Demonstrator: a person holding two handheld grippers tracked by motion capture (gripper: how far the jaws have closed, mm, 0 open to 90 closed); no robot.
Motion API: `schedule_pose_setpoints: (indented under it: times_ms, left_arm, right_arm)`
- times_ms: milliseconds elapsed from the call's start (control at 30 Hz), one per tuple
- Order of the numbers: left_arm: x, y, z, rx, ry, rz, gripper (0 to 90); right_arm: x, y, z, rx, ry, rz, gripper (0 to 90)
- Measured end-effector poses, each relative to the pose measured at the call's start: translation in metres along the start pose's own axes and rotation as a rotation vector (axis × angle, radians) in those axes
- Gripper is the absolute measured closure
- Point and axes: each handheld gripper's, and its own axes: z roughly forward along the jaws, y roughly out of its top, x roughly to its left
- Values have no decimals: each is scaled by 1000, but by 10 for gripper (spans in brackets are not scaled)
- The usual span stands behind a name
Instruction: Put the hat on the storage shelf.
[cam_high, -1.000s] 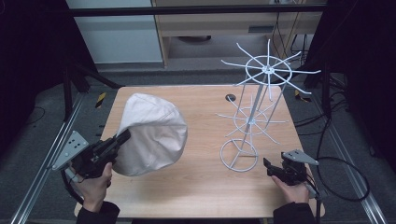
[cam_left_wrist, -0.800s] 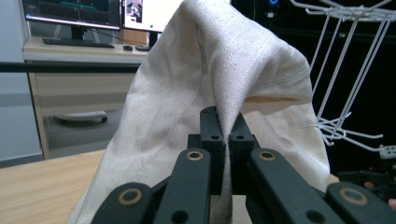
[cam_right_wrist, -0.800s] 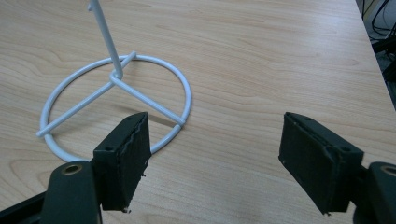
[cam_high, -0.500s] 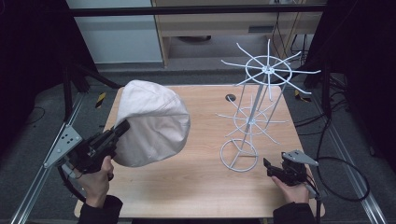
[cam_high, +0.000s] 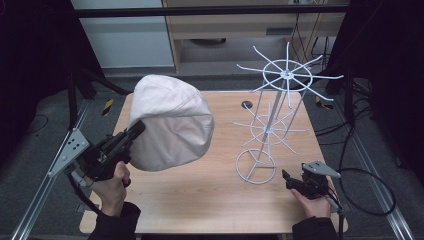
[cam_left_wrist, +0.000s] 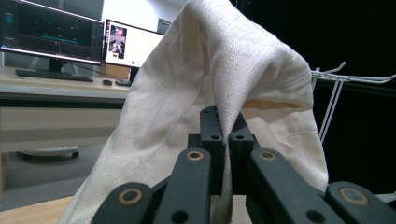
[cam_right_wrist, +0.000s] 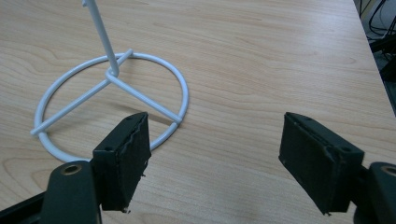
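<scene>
Cream cloth hat (cam_high: 170, 122), crown up and puffed out, held clear above the left half of the table (cam_high: 200, 200), its cloth pinched at the near lower edge. Left gripper (cam_high: 134, 133) tilted up from the lower left, fingers (cam_left_wrist: 212, 135) shut tight on a fold of the hat, cloth draped over and around them in the left gripper view and rising above the tips. Left hand (cam_high: 110, 187) wrapped round the gripper's handle, dark sleeve at the table's near edge. To the right, well apart from the hat, white wire rack (cam_high: 272, 120) standing upright on the table: ring base, thin post, a small wheel of hooked spokes midway and a larger one at the top. Right gripper (cam_high: 286, 176) low at the near right corner, just beside the ring base, held in the right hand (cam_high: 312, 202); fingers (cam_right_wrist: 126, 158) wide open and empty, with bare wood between them and the ring base (cam_right_wrist: 112, 100) just beyond the left finger. Small dark round hole (cam_high: 246, 105) in the table near its far edge. Monitors (cam_left_wrist: 60, 35) and a keyboard on a desk behind the hat in the left gripper view.
</scene>
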Motion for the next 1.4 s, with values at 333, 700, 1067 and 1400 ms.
schedule_pose_setpoints:
  times_ms: [333,700,1067,1400]
  left_arm:
    - [-9,11,7,-51,-32,-12,884]
    - [-22,25,14,-106,-79,-25,884]
    - [-34,31,24,-124,-117,-42,884]
    - [-43,39,32,-142,-146,-47,884]
  right_arm:
    - [-1,0,0,-3,-1,3,246]
    - [-1,0,0,1,2,8,245]
    - [-1,0,1,-2,2,-1,242]
    - [-1,0,0,-5,6,3,238]
